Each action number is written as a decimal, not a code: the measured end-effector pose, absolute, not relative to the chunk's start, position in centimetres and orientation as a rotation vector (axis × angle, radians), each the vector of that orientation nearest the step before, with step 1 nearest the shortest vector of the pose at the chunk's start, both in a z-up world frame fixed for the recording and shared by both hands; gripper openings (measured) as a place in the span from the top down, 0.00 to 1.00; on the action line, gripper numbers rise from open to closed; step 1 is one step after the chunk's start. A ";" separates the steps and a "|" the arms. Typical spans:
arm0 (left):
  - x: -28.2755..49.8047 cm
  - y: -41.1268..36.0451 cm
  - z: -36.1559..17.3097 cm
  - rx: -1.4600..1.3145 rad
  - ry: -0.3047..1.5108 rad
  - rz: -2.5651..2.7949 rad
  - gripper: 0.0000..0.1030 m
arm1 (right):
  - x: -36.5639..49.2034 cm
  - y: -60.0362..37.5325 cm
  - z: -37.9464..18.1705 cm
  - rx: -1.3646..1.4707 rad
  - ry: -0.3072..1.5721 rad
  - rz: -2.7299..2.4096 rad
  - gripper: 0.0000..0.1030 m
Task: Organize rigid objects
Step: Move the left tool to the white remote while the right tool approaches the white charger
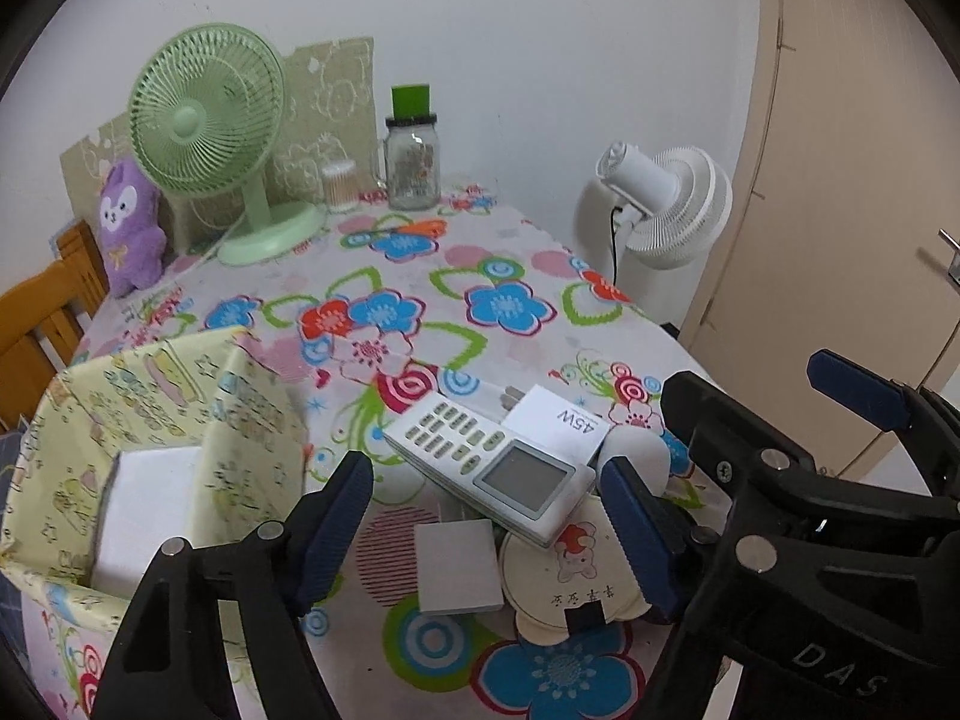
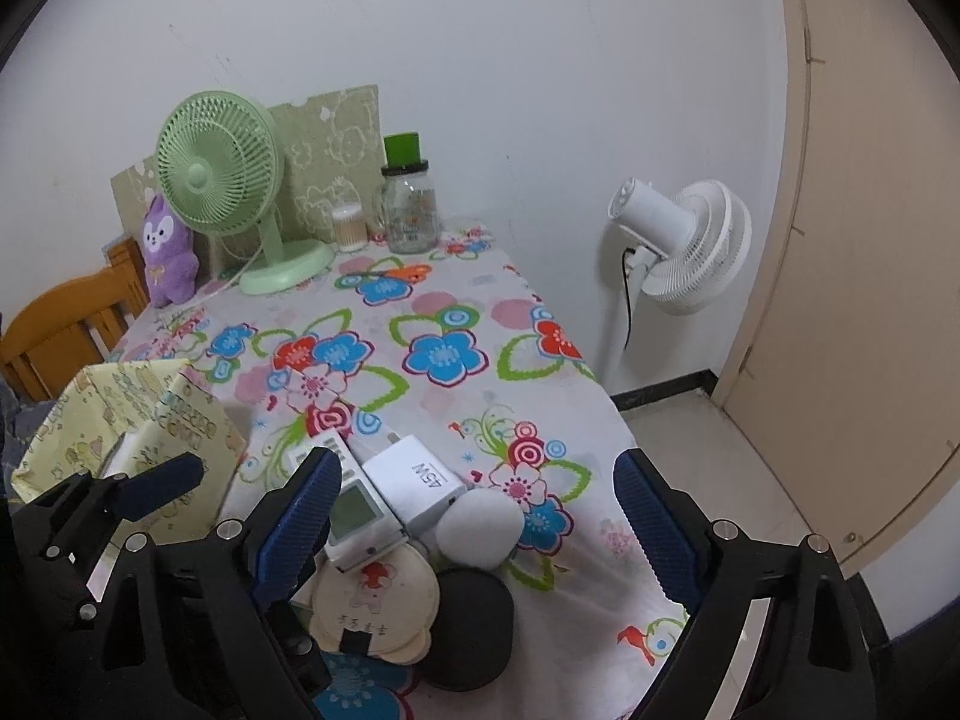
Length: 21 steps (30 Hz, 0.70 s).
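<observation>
Remote (image 1: 498, 468) (flat white plastic) lies tilted across round cream coaster (image 1: 564, 585).

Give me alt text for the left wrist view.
Open left tongs hover over a white remote control lying on a pile of small items on a floral tablecloth. A yellow patterned box sits left; a green fan stands behind.

green desk fan (image 1: 207, 120) | purple plush (image 1: 129, 228) | glass jar (image 1: 413, 165) | white floor fan (image 1: 666, 204) | wooden chair (image 1: 42, 312)
</observation>
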<state>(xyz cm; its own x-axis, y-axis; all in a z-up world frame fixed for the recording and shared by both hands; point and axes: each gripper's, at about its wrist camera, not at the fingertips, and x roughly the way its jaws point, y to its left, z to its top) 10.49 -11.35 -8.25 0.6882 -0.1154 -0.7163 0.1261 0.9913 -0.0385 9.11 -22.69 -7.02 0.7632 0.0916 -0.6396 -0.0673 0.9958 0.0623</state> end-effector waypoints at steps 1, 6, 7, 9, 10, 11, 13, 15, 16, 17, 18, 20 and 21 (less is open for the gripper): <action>10.7 -11.4 -8.6 0.013 0.809 -0.137 0.22 | 9.4 -22.8 -7.3 0.036 0.704 0.086 0.10; 11.7 -11.8 -9.8 0.022 0.845 -0.135 0.23 | 10.4 -23.0 -8.6 0.042 0.741 0.086 0.10; 12.0 -11.9 -10.1 0.022 0.854 -0.133 0.23 | 10.6 -23.0 -8.9 0.044 0.749 0.088 0.10; 12.4 -11.9 -10.5 0.018 0.870 -0.134 0.23 | 11.0 -23.0 -9.3 0.047 0.762 0.091 0.10; 12.7 -12.0 -10.9 0.015 0.882 -0.136 0.23 | 11.2 -23.0 -9.6 0.048 0.769 0.091 0.10; 12.8 -12.1 -11.1 0.014 0.887 -0.137 0.23 | 11.4 -23.1 -9.8 0.049 0.773 0.091 0.10; 13.3 -12.3 -11.5 0.011 0.902 -0.141 0.23 | 11.8 -23.2 -10.2 0.055 0.789 0.091 0.10; 13.7 -12.6 -11.9 0.003 0.917 -0.155 0.23 | 12.2 -23.5 -10.6 0.062 0.804 0.092 0.10; 13.9 -12.7 -12.1 0.000 0.923 -0.158 0.23 | 12.3 -23.5 -10.8 0.064 0.809 0.092 0.10; 14.0 -12.9 -12.3 -0.002 0.929 -0.163 0.23 | 12.5 -23.5 -11.0 0.066 0.815 0.093 0.10; 14.2 -13.1 -12.5 -0.002 0.936 -0.166 0.23 | 12.7 -23.6 -11.2 0.066 0.824 0.091 0.10; 14.5 -13.3 -12.8 0.000 0.949 -0.169 0.23 | 13.0 -23.5 -11.6 0.061 0.838 0.089 0.10; 14.6 -13.4 -13.1 0.003 0.953 -0.159 0.22 | 13.1 -23.4 -11.8 0.059 0.843 0.089 0.10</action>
